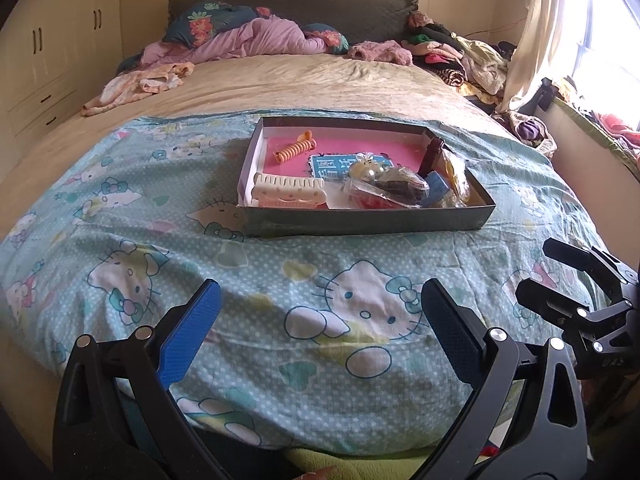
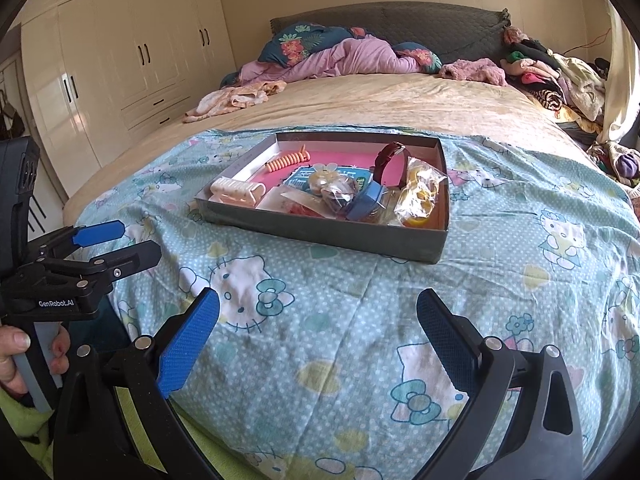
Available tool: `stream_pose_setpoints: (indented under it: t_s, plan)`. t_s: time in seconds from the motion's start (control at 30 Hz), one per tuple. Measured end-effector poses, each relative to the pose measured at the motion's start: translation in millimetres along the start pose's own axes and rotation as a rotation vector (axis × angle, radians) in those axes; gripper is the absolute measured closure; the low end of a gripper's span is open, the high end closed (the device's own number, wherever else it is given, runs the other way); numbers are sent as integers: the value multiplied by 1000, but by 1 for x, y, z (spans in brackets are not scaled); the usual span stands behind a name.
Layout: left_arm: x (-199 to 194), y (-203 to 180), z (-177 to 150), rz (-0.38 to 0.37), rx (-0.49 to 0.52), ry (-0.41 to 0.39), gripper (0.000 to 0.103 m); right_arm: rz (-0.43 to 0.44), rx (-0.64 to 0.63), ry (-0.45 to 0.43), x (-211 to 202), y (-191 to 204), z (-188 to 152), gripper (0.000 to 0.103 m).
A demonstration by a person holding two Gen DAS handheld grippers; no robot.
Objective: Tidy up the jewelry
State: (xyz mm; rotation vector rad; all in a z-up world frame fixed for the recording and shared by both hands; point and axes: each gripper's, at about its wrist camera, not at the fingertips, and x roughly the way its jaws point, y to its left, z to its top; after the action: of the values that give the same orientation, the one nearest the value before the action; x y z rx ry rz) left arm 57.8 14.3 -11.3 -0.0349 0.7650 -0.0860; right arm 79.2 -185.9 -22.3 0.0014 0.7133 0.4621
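Blue-padded left gripper (image 1: 320, 320), right gripper (image 2: 318, 324) agape; tray (image 1: 360, 222) beyond

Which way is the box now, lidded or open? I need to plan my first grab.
Open. The box on the bed has no lid on it, and the hair clip and other items inside show from above.

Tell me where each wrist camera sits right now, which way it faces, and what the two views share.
Left wrist: behind the open left gripper, facing up the bed at the jewelry box; the right gripper shows at its right edge.
Right wrist: behind the open right gripper, facing the same box from further right; the left gripper and the hand holding it show at left.
Shared: box, Hello Kitty quilt, headboard.
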Motion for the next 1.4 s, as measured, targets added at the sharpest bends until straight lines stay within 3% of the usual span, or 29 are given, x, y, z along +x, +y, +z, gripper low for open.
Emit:
stream_pose_setpoints:
  t_s: [1.4]
  plan:
    - [-8,4,-5,24,-10,-1,10,-1,0,-6,-6,0,1,5]
